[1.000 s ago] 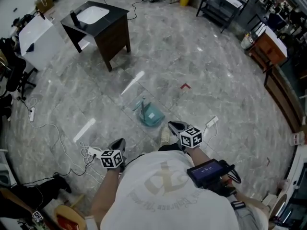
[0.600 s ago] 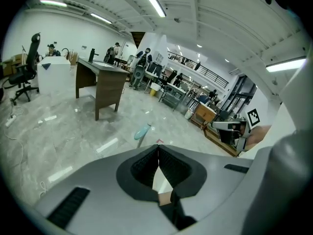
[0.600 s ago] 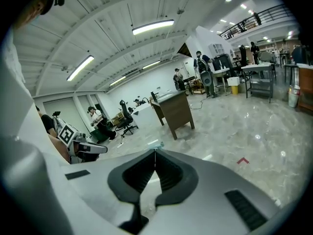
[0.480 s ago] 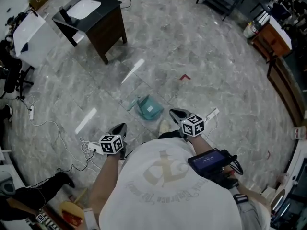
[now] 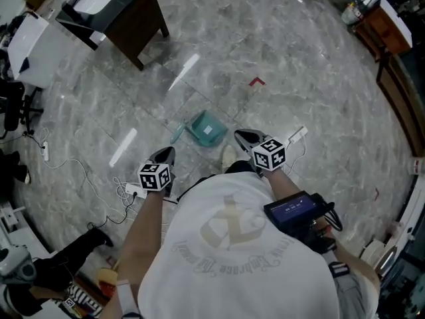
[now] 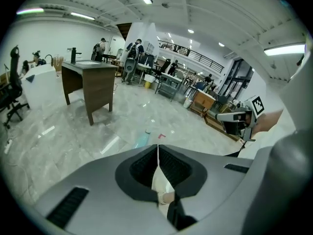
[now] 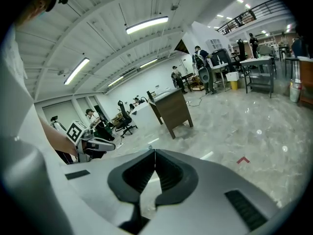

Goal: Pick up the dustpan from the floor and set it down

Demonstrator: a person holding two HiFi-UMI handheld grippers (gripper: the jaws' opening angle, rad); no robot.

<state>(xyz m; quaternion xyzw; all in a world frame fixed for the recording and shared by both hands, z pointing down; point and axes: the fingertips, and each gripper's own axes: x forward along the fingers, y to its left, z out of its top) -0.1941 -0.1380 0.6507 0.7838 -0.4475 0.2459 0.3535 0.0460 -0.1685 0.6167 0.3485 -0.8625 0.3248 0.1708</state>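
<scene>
While nothing is in hand yet, the left hand-held gripper (image 5: 164, 157) and the right hand-held gripper (image 5: 244, 138) both have their jaws pressed together and empty, angled downward. The dustpan (image 5: 206, 129) lies flat on the floor (image 5: 305, 72) just ahead, between them. This is probably the approach, with the grasp still to come.

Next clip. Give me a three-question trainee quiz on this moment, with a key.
1. True or false: the dustpan lies on the floor, held by neither the left gripper nor the right gripper.
2. Multiple choice: the left gripper's jaws are A) shut and empty; B) shut on the dustpan; C) wide open.
3. Fill in: the small mark beyond the dustpan is coloured ____.
Key: 1 true; 2 A; 3 red.
</scene>
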